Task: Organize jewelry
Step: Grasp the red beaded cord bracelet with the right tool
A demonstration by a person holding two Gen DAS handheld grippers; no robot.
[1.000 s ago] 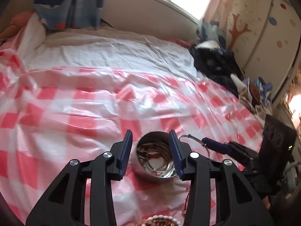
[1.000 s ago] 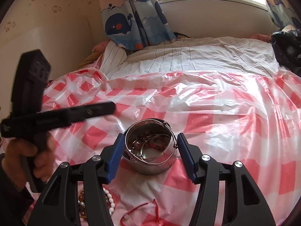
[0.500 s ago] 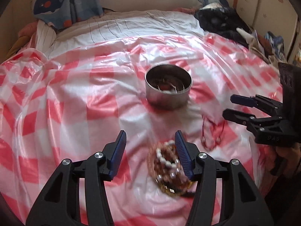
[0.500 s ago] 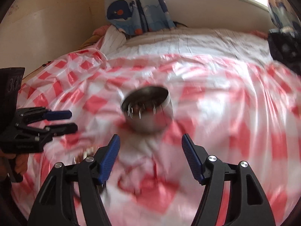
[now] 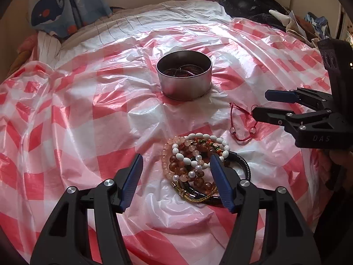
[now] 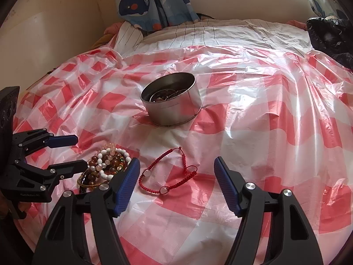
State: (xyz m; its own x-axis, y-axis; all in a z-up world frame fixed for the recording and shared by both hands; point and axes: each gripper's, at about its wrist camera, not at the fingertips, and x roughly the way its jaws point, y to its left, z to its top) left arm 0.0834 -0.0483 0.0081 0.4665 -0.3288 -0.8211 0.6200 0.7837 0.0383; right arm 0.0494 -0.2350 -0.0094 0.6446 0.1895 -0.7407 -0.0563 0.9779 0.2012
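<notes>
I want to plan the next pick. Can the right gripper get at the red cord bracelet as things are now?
Probably yes. The red bracelet lies flat on the plastic sheet, just ahead of the open right gripper, nearer its left finger. Nothing covers it; the bead pile and left gripper sit off to the side.

bed (image 6: 220,33) | checked plastic sheet (image 6: 275,114) | on sheet: tin (image 6: 176,108), beaded bracelets (image 5: 194,161), red cord bracelet (image 6: 167,172)

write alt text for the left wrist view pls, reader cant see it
The open left gripper hovers empty over a pile of beaded bracelets on a red-and-white checked plastic sheet. Beyond lie a red cord bracelet and a round metal tin holding bangles; the open right gripper enters from the right.
</notes>
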